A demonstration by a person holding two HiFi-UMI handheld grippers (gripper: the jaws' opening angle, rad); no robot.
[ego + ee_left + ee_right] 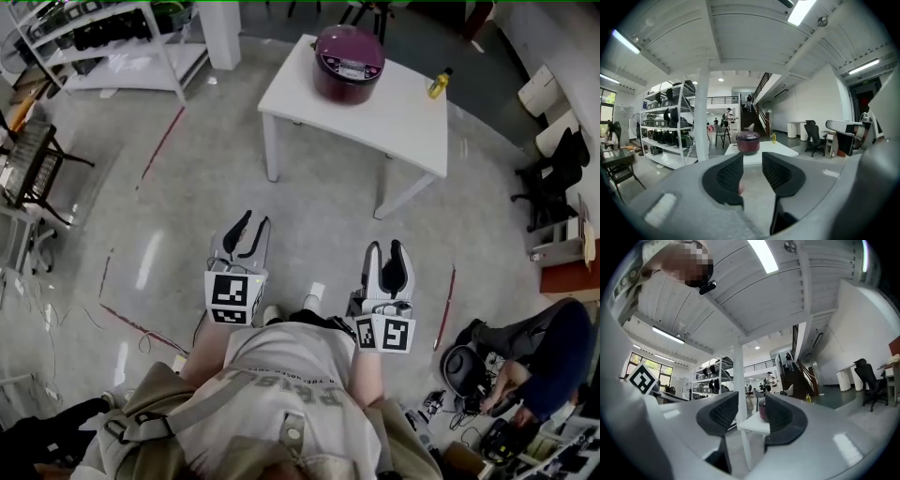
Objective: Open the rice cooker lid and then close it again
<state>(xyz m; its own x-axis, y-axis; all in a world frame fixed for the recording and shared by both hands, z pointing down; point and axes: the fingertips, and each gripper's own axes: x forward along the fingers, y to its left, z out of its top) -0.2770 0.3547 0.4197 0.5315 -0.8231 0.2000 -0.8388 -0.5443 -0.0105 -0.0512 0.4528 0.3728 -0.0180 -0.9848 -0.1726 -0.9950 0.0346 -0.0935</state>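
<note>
Two hand-held grippers, left [255, 225] and right [387, 255], jaws cracked a bit apart on each, pinching nothing. Round maroon rice cooker [349, 61], lid down, up on the small white table [403, 117]. Well ahead of both, dead centre for the left, neither obviously nearer.

rice cooker [343, 90] | round, dark maroon body, control panel on top | lid [350, 49] down, shut | upright | stands near the far corner of the white table [394, 117]
</note>
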